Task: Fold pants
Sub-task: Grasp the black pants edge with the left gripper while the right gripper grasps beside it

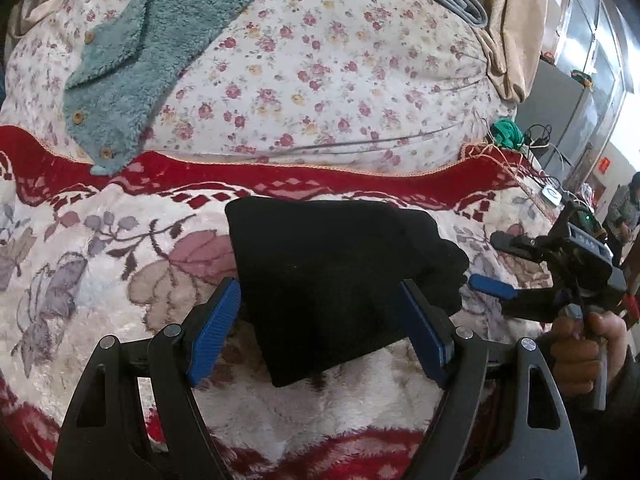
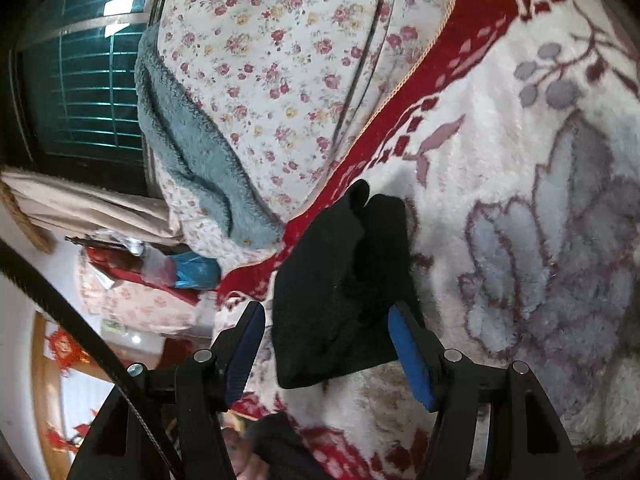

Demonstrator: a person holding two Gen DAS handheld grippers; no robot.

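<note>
The black pants (image 1: 332,280) lie folded into a compact bundle on the plush red-and-white floral blanket (image 1: 100,264). My left gripper (image 1: 320,312) is open, its blue pads on either side of the bundle's near end, not pinching it. My right gripper shows in the left wrist view (image 1: 486,262) at the bundle's right edge, held by a hand, jaws apart. In the right wrist view the pants (image 2: 340,292) sit between the open blue pads of my right gripper (image 2: 328,340), nothing gripped.
A teal fleece garment (image 1: 132,68) with wooden buttons lies on a floral quilt (image 1: 320,72) behind the blanket. Cables, a green object (image 1: 507,132) and a charger sit at the right edge. A person (image 1: 624,208) stands far right. A window (image 2: 80,80) is in the right view.
</note>
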